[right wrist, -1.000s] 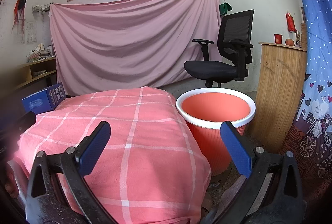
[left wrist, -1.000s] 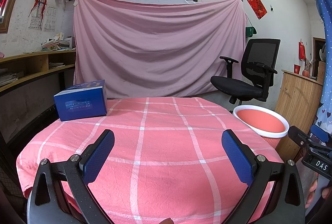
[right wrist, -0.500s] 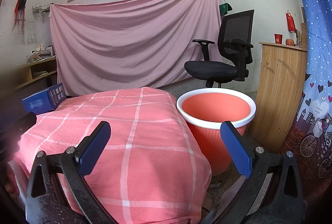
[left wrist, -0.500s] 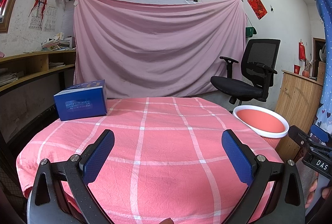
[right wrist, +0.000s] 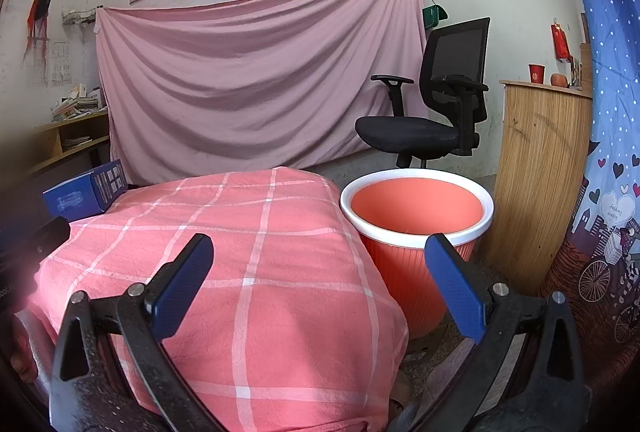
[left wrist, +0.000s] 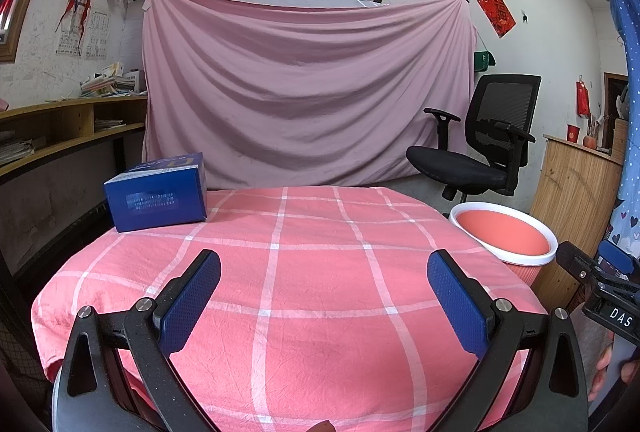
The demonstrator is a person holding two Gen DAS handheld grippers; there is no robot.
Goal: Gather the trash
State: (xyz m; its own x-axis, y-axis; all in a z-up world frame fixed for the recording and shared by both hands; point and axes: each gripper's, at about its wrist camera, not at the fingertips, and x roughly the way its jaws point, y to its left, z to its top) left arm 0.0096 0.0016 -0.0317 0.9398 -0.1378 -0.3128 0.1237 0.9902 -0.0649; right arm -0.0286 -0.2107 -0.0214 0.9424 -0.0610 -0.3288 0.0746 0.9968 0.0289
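A blue cardboard box [left wrist: 158,193] lies at the far left of the table with the pink checked cloth [left wrist: 304,272]; it also shows in the right wrist view [right wrist: 86,194]. A coral bin with a white rim [right wrist: 418,220] stands on the floor right of the table, and shows in the left wrist view [left wrist: 505,238]. My left gripper [left wrist: 324,296] is open and empty above the table's near edge. My right gripper [right wrist: 320,282] is open and empty over the table's right corner, in front of the bin.
A black office chair [right wrist: 436,120] stands behind the bin. A wooden cabinet [right wrist: 540,176] is right of the bin. A pink sheet [left wrist: 304,96] hangs on the back wall. Wooden shelves [left wrist: 60,136] run along the left.
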